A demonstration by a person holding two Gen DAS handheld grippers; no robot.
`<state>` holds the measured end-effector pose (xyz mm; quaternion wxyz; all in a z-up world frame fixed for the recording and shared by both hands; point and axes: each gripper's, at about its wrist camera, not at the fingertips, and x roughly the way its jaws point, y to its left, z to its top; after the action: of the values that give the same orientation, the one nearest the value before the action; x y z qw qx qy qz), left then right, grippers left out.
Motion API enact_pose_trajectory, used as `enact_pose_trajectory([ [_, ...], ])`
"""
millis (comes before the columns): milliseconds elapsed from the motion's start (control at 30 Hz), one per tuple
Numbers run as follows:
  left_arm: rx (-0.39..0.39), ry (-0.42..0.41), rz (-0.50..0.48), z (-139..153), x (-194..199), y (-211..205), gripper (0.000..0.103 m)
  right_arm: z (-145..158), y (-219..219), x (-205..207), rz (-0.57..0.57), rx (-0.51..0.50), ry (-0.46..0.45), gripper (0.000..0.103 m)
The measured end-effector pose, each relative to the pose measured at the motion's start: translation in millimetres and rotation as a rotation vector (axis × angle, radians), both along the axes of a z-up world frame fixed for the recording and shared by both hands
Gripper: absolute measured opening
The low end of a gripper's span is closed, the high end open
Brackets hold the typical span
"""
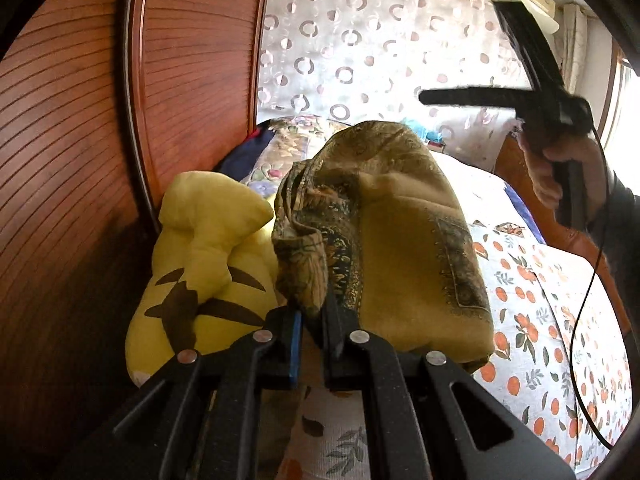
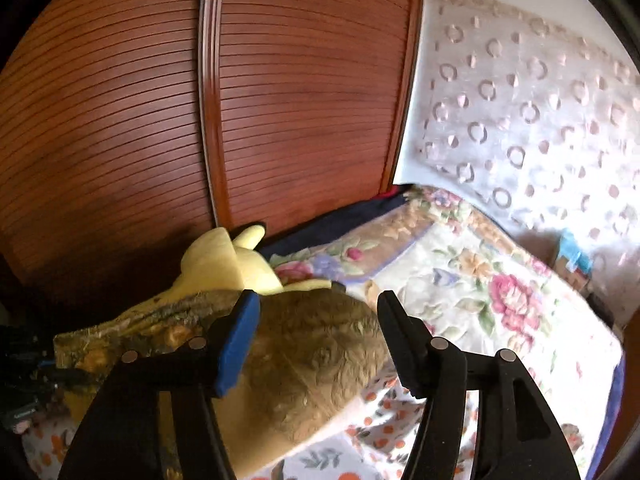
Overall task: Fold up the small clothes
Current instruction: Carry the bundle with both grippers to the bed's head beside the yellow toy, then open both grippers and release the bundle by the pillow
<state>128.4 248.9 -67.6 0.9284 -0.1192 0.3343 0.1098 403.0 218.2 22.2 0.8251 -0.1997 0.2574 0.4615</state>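
Observation:
A mustard-yellow patterned garment (image 1: 400, 232) hangs bunched above the bed. My left gripper (image 1: 316, 320) is shut on a gathered edge of it and holds it up. The same garment (image 2: 320, 360) fills the lower middle of the right wrist view, below and beyond my right gripper (image 2: 320, 304), which is open and empty above it. The right gripper also shows in the left wrist view (image 1: 560, 112), held in a hand at the upper right, apart from the cloth.
A yellow plush toy (image 1: 200, 272) lies on the bed against the wooden slatted wardrobe (image 1: 80, 120). The bed has an orange-print sheet (image 1: 540, 320) and a floral quilt (image 2: 480, 280). A patterned curtain (image 1: 380, 40) hangs behind. A cable (image 1: 580, 320) dangles at right.

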Motion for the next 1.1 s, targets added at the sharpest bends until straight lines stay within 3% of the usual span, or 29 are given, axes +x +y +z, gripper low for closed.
enact_pose_trajectory([
  [67,0.026,-0.007,0.005,4,-3,-4,0.009,-6,-13,-10,-0.002,0.004,0.008,0.063],
  [200,0.058,-0.054,-0.002,18,-13,-13,0.042,-14,-45,-35,-0.025,0.022,0.013,0.063],
  [267,0.073,-0.074,-0.02,27,-17,-21,0.046,-9,-70,-52,-0.036,0.041,0.011,0.063],
  [333,0.091,-0.081,-0.034,34,-19,-30,0.077,-1,-103,-72,-0.051,0.064,0.014,0.063],
  [367,0.095,-0.094,-0.046,38,-20,-35,0.081,1,-115,-81,-0.062,0.074,0.016,0.063],
  [533,0.103,-0.123,-0.089,53,-25,-66,0.081,14,-170,-128,-0.124,0.105,-0.014,0.063],
  [767,0.11,-0.144,-0.145,61,-33,-118,0.081,11,-237,-193,-0.237,0.141,-0.033,0.083],
  [1100,0.081,-0.173,-0.254,63,-46,-189,0.081,4,-324,-283,-0.475,0.224,-0.039,0.085],
])
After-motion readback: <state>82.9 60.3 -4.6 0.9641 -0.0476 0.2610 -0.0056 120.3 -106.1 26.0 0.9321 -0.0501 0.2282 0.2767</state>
